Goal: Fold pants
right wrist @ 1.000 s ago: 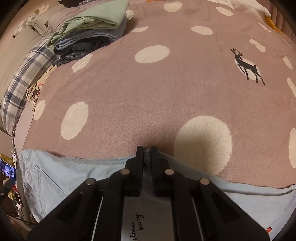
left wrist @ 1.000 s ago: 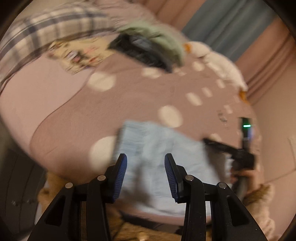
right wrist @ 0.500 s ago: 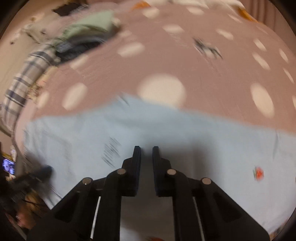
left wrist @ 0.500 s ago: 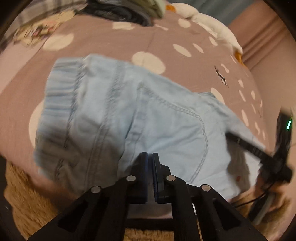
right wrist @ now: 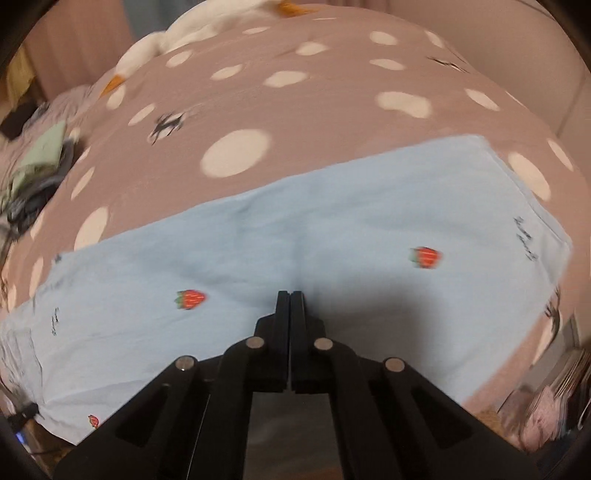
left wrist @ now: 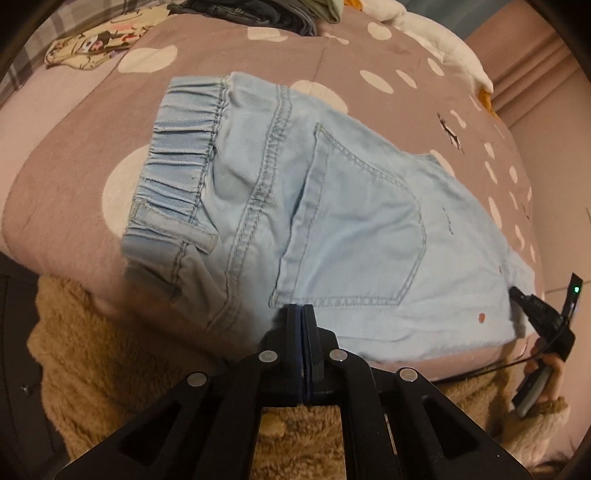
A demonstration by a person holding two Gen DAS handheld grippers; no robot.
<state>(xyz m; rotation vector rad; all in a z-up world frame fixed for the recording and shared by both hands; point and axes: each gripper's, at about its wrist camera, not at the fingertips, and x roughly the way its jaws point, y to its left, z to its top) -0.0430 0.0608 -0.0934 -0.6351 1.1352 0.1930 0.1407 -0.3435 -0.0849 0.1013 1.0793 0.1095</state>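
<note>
Both jaws have just snapped closed: the left hand-held gripper (left wrist: 303, 314) and right hand-held gripper (right wrist: 290, 299) now pinch the pale-blue strawberry-print denim pants (left wrist: 332, 221), spread on the polka-dot bed (left wrist: 92, 110), ready for lifting into a fold.

Polka-dotted mauve bed (left wrist: 92, 122) (deer prints too) under light-blue pants (left wrist: 332, 221), folded clothes stack (left wrist: 266, 13) behind.

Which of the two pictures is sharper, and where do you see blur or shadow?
Left wrist view: sharp, the stitching on the pants is crisp; edges bend from the fisheye lens. Right wrist view: motion blur smears the strawberry prints and the dots on the bedspread; the right gripper casts a dark shadow on the fabric.
</note>
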